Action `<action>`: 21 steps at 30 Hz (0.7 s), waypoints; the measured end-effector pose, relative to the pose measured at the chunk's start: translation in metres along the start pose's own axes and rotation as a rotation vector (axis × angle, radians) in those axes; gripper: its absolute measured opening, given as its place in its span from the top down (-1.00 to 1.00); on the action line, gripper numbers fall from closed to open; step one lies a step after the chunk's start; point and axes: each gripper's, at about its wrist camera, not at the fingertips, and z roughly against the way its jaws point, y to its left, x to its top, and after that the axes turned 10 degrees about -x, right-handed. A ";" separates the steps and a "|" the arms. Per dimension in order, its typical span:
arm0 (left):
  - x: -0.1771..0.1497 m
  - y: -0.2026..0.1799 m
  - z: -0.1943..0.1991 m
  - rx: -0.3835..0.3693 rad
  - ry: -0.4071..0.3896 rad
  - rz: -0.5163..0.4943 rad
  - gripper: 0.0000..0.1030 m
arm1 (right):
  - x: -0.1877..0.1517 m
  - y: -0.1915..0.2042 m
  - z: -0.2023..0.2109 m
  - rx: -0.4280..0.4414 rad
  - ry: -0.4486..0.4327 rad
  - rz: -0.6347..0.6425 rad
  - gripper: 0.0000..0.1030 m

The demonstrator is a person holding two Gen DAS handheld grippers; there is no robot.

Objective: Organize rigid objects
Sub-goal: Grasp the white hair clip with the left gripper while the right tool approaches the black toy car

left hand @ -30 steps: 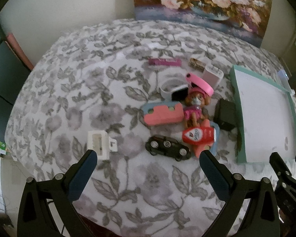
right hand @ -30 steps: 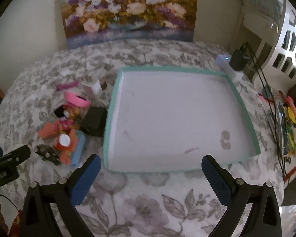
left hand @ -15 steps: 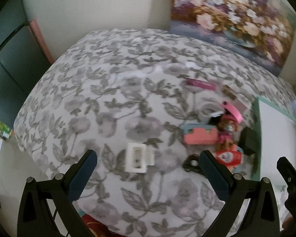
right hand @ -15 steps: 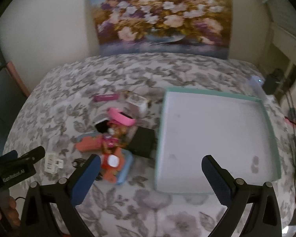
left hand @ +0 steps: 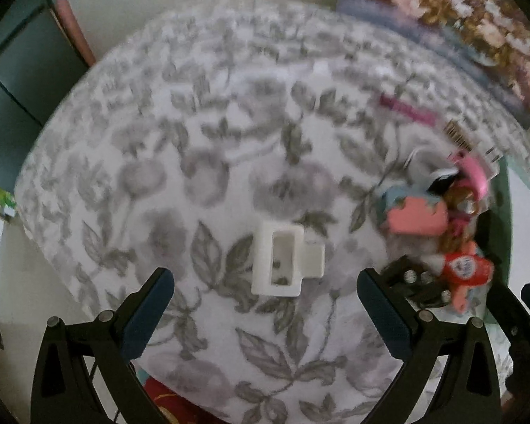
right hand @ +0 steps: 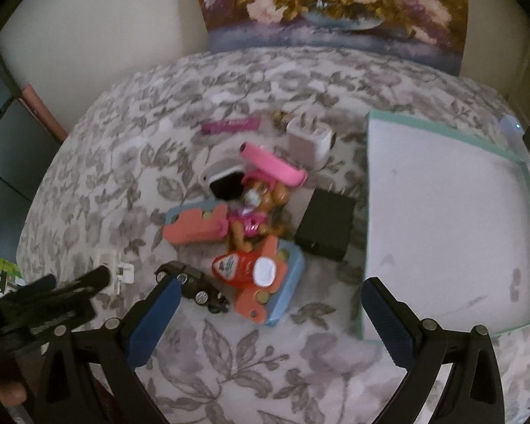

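A white plastic clip (left hand: 282, 261) lies on the floral cloth just ahead of my open, empty left gripper (left hand: 265, 304); it also shows in the right wrist view (right hand: 111, 270). My right gripper (right hand: 272, 311) is open and empty above a pile of toys: a black toy car (right hand: 194, 286), a red-and-white bottle (right hand: 243, 268), a pink block (right hand: 198, 228), a dog figure (right hand: 254, 208), a pink tube (right hand: 272, 164), a black box (right hand: 327, 229) and a white charger (right hand: 307, 139). A teal-rimmed white tray (right hand: 367, 212) lies to the right.
A magenta bar (right hand: 229, 125) lies behind the pile. A flower painting (right hand: 328, 7) leans on the wall at the back. The table edge falls off at the left and front. The left gripper (right hand: 53, 296) shows at the lower left of the right wrist view.
Both grippers have swung left. The left one now centres on the white clip and sits closer to it. The right one moved from over the tray to over the toy pile.
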 end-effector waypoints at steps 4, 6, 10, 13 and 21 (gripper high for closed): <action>0.002 0.008 -0.009 -0.017 0.014 0.038 -1.00 | -0.006 0.009 -0.013 0.037 0.055 -0.021 -1.00; 0.005 0.009 -0.011 -0.018 0.006 0.041 -1.00 | -0.009 0.015 -0.016 0.045 0.073 -0.021 -1.00; 0.010 0.012 -0.016 -0.037 0.007 0.045 -0.93 | -0.012 0.025 -0.017 0.067 0.086 -0.027 -1.00; 0.011 0.013 -0.026 -0.046 0.030 0.029 -0.84 | -0.013 0.026 -0.018 0.066 0.091 -0.043 -1.00; 0.016 0.002 -0.043 -0.075 0.063 -0.010 -0.34 | -0.014 0.025 -0.024 0.048 0.110 -0.074 -1.00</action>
